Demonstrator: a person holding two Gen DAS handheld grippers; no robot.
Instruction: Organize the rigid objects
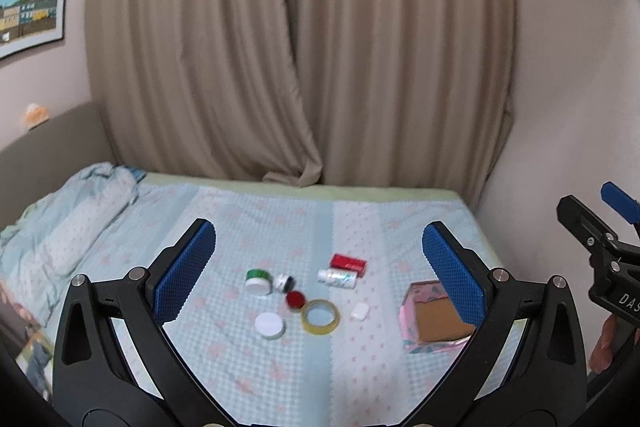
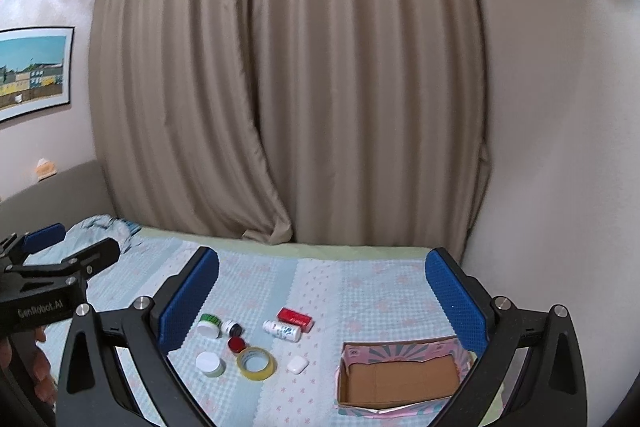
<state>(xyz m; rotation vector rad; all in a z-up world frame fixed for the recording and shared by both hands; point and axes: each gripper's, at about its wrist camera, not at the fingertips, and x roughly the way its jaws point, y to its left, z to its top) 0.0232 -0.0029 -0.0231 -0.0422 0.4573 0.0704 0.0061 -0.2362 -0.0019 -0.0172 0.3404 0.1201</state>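
A: Nearest the lens, the left gripper [image 1: 319, 269] is seen spread wide with nothing between its blue pads, and the right gripper [image 2: 322, 297] is likewise held agape and unloaded. Both are raised above the bed [image 1: 248, 379], clear of every object.

B: Where are the things to be sorted?

A: A loose cluster is laid on the bedspread: a green-lidded jar [image 1: 258, 282], a small black-capped vial [image 1: 285, 283], a red cap [image 1: 295, 299], a white jar [image 1: 270, 325], a tape roll [image 1: 320, 316], a white earbud case [image 1: 359, 311], a white bottle [image 1: 337, 277] and a red box [image 1: 349, 263]. To their right, well apart, an open cardboard box [image 2: 400, 381] is set, presumably as the destination.

B: How should they be expected to handle?

A: All are judged light and stiff. The earbud case looks glossy and may slip, so it would best be pinched across its flat faces. The tape roll could be taken across its rim.

B: And orientation?

A: The white bottle is lying on its side, its long axis running left to right and slightly toward the camera, just in front of the red box, which is aligned much the same. A grip across the bottle's middle, perpendicular to that axis, is advised, since it could roll.
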